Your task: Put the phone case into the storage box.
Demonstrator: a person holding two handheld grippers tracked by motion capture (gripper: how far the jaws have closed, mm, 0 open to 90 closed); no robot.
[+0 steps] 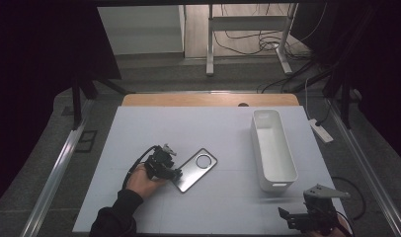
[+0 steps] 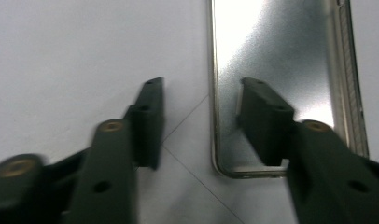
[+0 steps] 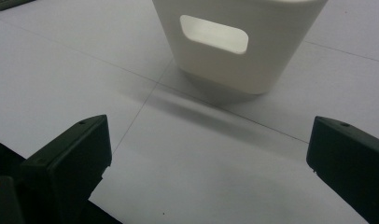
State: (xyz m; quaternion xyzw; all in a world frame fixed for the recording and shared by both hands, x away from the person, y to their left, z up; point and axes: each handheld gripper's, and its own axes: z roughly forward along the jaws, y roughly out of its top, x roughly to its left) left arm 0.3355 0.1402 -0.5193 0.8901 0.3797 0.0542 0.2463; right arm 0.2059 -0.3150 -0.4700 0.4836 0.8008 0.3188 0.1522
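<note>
The white table mat point(image 1: 213, 138) is the largest thing, flat and matte, with thin seam lines across it. Behind it a strip of the wooden table point(image 1: 208, 100) shows at the far edge. Most of the mat is free: wide open room lies in the middle and at the far left side.

The white plastic bin point(image 1: 272, 148) is long and narrow with rounded corners. It stands at the right side of the mat, close to the right edge. In the right gripper view its short end wall has a rounded slot for a handle, and the top of the bin is cut off by the picture.

The metal plate point(image 1: 195, 169) lies flat, left of the middle, well apart from the bin. It is shiny, with rounded corners and a round hole near its far end. In the left gripper view the far part is cut off.

The left gripper point(image 1: 170, 174) is at the near corner of the plate. Its jaws are partly closed; one is above the plate, the other beside it on the mat, and I cannot tell if they press its edge.

The right gripper point(image 1: 292, 217) hovers at the near right edge of the mat, jaws wide apart, with nothing between them.
</note>
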